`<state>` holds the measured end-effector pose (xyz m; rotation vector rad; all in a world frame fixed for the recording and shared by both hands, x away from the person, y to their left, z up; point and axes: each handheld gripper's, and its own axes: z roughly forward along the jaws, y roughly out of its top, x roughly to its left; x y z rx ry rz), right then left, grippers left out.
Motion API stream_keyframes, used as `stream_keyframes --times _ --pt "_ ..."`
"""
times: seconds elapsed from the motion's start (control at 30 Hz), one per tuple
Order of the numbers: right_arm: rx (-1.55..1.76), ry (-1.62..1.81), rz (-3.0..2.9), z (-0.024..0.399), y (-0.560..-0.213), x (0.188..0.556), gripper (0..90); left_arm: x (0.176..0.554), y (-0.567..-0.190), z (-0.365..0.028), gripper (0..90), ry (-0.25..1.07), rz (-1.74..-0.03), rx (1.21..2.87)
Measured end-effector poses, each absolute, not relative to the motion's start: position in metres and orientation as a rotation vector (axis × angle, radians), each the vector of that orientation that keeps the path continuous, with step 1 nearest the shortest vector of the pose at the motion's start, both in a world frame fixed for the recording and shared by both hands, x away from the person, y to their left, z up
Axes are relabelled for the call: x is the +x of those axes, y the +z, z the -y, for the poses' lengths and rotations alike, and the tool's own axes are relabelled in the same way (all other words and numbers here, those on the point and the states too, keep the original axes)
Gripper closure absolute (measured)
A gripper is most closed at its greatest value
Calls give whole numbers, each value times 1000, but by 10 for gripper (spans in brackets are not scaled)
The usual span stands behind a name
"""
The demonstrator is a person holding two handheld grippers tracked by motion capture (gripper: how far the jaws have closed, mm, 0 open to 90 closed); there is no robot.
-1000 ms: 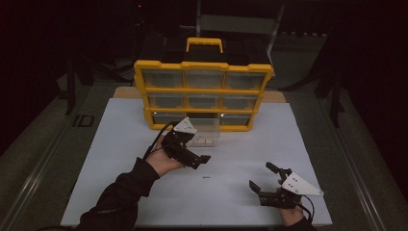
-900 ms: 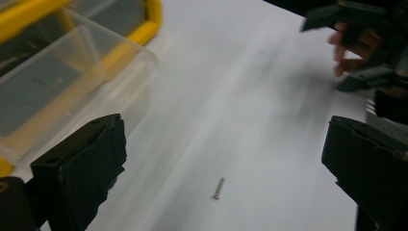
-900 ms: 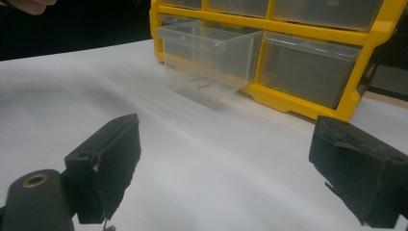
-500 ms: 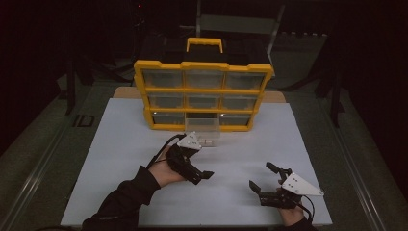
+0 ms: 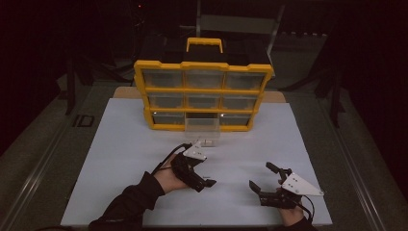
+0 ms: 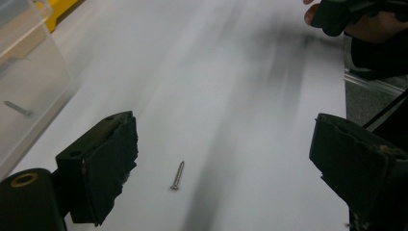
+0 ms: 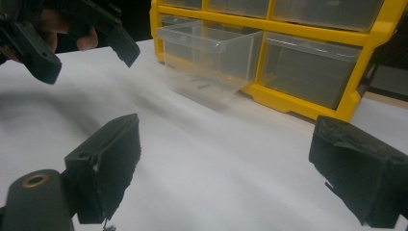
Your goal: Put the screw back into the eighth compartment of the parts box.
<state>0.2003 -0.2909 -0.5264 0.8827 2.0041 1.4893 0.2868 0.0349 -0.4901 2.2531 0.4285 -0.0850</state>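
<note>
Hovering low over the white board (image 5: 125,159), the left gripper (image 6: 221,163) has its jaws spread wide, and they have just been closing a little — nothing is gripped. A small screw (image 6: 177,175) lies flat on the board between the two black pads, nearer the left-hand pad (image 6: 108,163) than the other, touching neither. In the high view the left gripper (image 5: 204,182) sits just in front of the pulled-out clear drawer (image 5: 202,126), its jaws aimed toward the right gripper (image 5: 264,185).

The right gripper is released too, its jaws parted wide over bare board with nothing between them; it rests near the board's near edge, well apart from the left one.

The screw is too small to make out from above; the left gripper view brings it close, and at its left edge shows the clear drawer (image 6: 29,82) with another screw (image 6: 18,109) lying inside. The right gripper view looks past its own pads at the yellow organizer (image 7: 308,57) ahead, the clear drawer (image 7: 207,57) tipped out of its lowest row, and the left gripper (image 7: 72,33) up to the left, held in the person's hand.

The board is plain white and lies on a grey table (image 5: 48,159). The organizer (image 5: 204,94) stands upright at the board's far side — three rows of clear drawers, a yellow handle on top. The room behind is dark.
</note>
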Motion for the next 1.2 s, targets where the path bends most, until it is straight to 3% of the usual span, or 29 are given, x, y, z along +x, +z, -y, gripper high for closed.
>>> stream_keyframes --times 0.27,0.7,1.2 --pt "882 1491 -2005 291 -526 200 110 290 -506 -33 161 -106 -422 2289" --pt "884 1491 -2006 291 -527 200 111 298 -524 -29 463 -70 -429 2343" --pt "885 1493 -2005 291 -527 200 110 305 -541 -20 702 -61 -423 2416"
